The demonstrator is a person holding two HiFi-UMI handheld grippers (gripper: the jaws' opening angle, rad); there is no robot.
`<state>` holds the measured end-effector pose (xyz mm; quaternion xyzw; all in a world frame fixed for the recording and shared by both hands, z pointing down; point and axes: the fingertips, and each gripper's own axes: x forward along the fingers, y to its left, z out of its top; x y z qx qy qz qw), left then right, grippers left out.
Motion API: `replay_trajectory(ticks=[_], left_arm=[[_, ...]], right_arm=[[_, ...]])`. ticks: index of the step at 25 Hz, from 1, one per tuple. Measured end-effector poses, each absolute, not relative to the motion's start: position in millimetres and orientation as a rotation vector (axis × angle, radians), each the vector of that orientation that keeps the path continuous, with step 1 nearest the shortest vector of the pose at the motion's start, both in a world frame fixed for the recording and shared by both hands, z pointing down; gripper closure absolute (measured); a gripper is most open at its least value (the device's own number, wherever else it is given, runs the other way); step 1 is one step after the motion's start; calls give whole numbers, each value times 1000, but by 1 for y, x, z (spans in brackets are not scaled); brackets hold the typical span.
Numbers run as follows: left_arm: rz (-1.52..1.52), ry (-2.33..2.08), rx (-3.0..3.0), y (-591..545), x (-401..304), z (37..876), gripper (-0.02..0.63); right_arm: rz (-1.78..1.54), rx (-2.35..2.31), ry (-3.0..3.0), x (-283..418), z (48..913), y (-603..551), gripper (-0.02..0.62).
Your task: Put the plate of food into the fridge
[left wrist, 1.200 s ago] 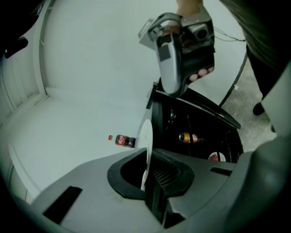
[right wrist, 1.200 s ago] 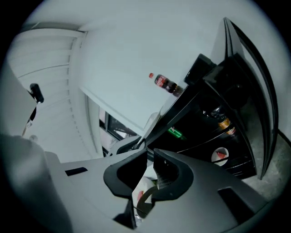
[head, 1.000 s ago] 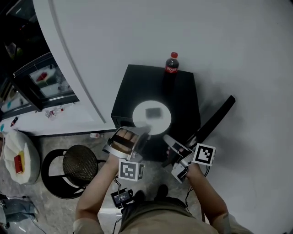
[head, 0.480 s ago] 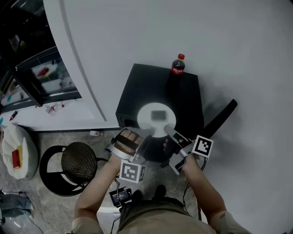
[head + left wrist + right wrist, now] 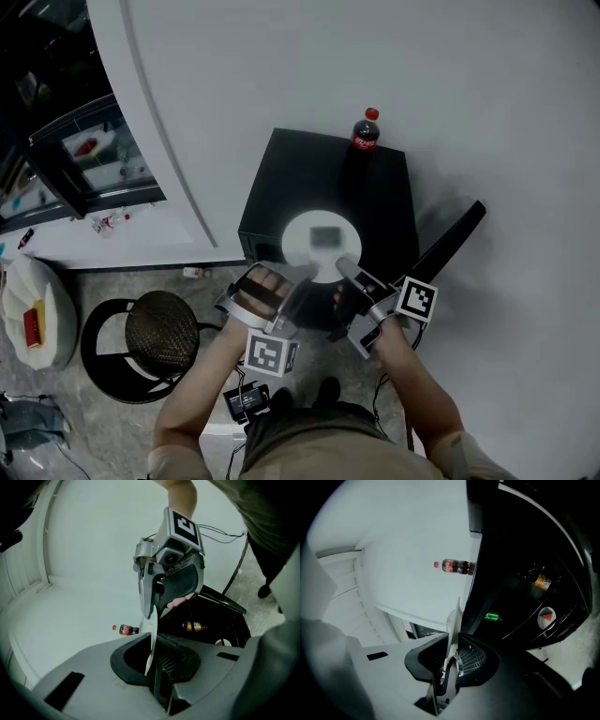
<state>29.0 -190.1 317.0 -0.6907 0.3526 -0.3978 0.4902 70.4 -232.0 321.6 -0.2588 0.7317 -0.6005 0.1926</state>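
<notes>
Plate [image 5: 322, 246] with a greyish piece of food on it, too blurred to name, lies level over the front part of the top of a black fridge [image 5: 309, 173]; whether it rests on that top or is held just above it cannot be told. The left gripper [image 5: 296, 276] is clamped on the plate's near rim at the left, and its own view shows the thin white edge pinched between the jaws. The right gripper [image 5: 345, 273] meets the same near rim just to the right. Its jaws have just been closing, and its own view shows the rim standing between them with the pads pressed against it. A cola bottle [image 5: 365, 131] stands upright at the far edge of the fridge top, well apart from the plate. The fridge door [image 5: 450, 239] is swung out to the right, and an orange bottle [image 5: 540, 580] shows inside. A round black stool [image 5: 159, 342] stands on the floor to the left.
</notes>
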Motion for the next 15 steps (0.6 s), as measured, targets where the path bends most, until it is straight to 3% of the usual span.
replay_trajectory(ticks=[15], left_arm=[[-916, 888, -1729, -167, 21, 312, 569]], right_arm=[[-1742, -687, 1968, 63, 321, -210, 535]])
